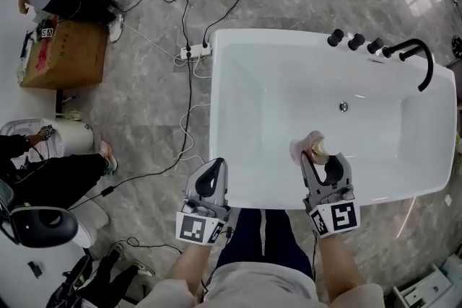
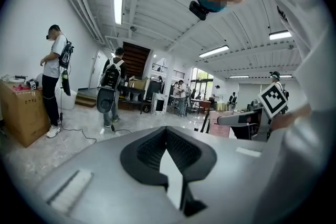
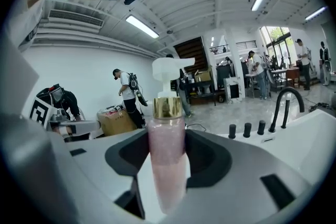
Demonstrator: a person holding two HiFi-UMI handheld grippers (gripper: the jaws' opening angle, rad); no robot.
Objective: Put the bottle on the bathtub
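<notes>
A person stands at the near side of a white bathtub [image 1: 219,112] on a grey marble floor [image 1: 144,104], a gripper in each hand. The right gripper [image 1: 323,159] has its jaws closed around a pink bottle [image 3: 167,157] with a gold collar [image 3: 167,107] and a white pump top [image 3: 170,72]. The bottle stands upright between the jaws, just past the tub's near rim, right of centre. Whether its base touches the tub cannot be told. The left gripper [image 1: 211,174] sits at the tub's near-left corner, its jaws closed together with nothing between them. At the far-right end of the tub a black faucet [image 1: 423,58] curves beside three black knobs [image 1: 354,41], and a drain [image 1: 343,107] shows in the basin. To the far left, a cardboard box [image 1: 66,54] sits on the floor, with cables [image 1: 189,119] trailing to a power strip [image 1: 195,50].
</notes>
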